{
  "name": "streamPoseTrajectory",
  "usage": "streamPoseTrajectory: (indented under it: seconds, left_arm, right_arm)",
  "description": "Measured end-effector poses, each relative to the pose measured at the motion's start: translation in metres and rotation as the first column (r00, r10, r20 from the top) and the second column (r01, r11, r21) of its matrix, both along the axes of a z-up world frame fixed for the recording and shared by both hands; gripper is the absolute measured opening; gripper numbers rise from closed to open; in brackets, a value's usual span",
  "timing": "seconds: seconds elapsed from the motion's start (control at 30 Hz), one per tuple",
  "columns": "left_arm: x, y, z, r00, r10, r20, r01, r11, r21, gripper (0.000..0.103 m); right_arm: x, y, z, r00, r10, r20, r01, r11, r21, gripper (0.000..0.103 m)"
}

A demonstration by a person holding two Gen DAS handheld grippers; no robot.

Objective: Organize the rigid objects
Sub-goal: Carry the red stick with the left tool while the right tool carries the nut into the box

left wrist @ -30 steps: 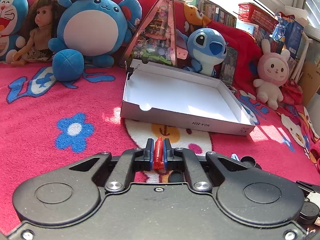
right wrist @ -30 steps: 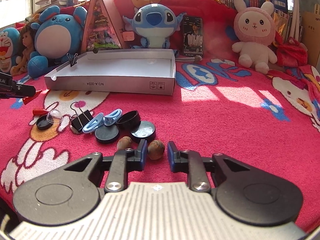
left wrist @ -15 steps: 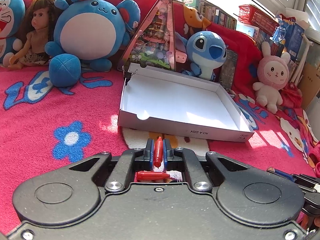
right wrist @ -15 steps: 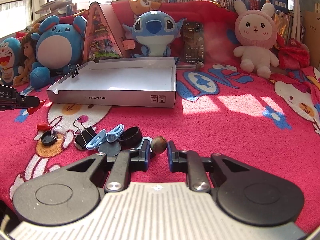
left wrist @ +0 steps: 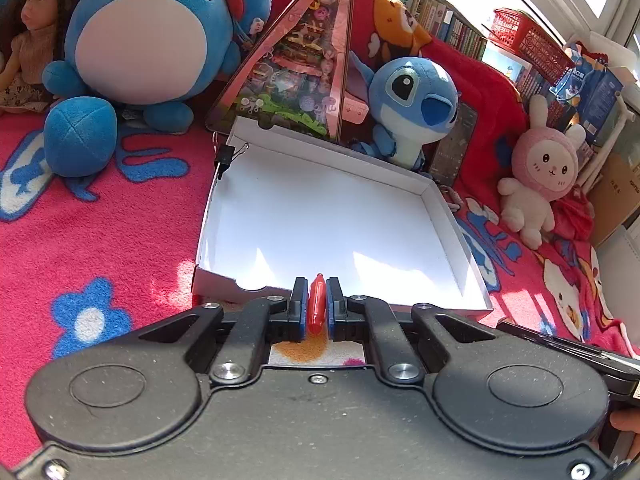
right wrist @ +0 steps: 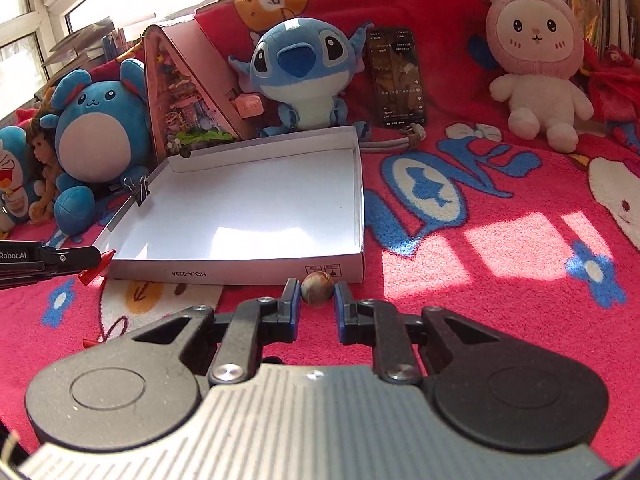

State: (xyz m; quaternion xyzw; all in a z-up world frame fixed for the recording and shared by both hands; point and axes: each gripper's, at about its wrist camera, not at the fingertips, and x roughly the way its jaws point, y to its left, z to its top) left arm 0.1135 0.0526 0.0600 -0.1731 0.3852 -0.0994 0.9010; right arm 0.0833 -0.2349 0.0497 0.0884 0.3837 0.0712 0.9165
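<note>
A shallow white cardboard box (left wrist: pixel 440 200) lies open on the red blanket; it also shows in the right wrist view (right wrist: pixel 360 200), and its floor is bare. My left gripper (left wrist: pixel 317 304) is shut on a small red pointed piece (left wrist: pixel 317 308), held just above the box's near wall. In the right wrist view the left gripper (right wrist: pixel 92 264) reaches in from the left, red tip at the box's near left corner. My right gripper (right wrist: pixel 317 300) holds a brown walnut-like ball (right wrist: pixel 317 287) between its fingers, lifted, just in front of the box's near wall.
Plush toys line the back: a blue round one (left wrist: pixel 140 36), a blue alien (left wrist: pixel 412 108), a pink rabbit (right wrist: pixel 536 52), a doll (left wrist: pixel 28 28). A triangular display case (left wrist: pixel 300 64) and a phone (right wrist: pixel 396 76) stand behind the box. A binder clip (left wrist: pixel 226 156) grips its left wall.
Both grippers rose and moved forward to the box. The right gripper lifted the ball off the blanket, away from the pile of small items. The left carried the red piece to the near wall.
</note>
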Motion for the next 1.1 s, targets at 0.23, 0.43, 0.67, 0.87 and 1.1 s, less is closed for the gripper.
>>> streamPoseTrajectory:
  seconds: [0.23,0.43,0.67,0.87,1.1]
  left_arm:
    - [0.046,-0.003,-0.004,0.996,0.012,-0.092,-0.014,1.0,-0.02,0.009]
    - [0.074,-0.01,-0.01,0.993,0.053,-0.108,-0.048,0.998,0.048,0.009]
    - [0.091,-0.025,-0.027,0.993,0.082,-0.082,-0.07,0.987,0.148,0.009]
    - [0.089,-0.036,-0.029,0.998,0.058,-0.028,-0.051,0.975,0.218,0.009]
    - [0.091,-0.033,-0.036,0.996,0.084,-0.037,-0.074,0.974,0.215,0.009]
  right_arm:
    - [0.047,0.0,0.002,0.995,0.004,-0.103,0.0,0.999,0.042,0.022]
    - [0.079,0.008,-0.002,0.985,0.018,-0.174,-0.01,0.999,0.047,0.022]
    - [0.101,0.021,-0.011,0.985,0.016,-0.173,-0.013,1.0,0.017,0.023]
    - [0.105,0.023,-0.016,0.995,0.005,-0.105,-0.006,1.0,-0.002,0.023]
    - [0.109,0.022,-0.024,0.994,-0.006,-0.105,0.004,1.0,-0.017,0.023]
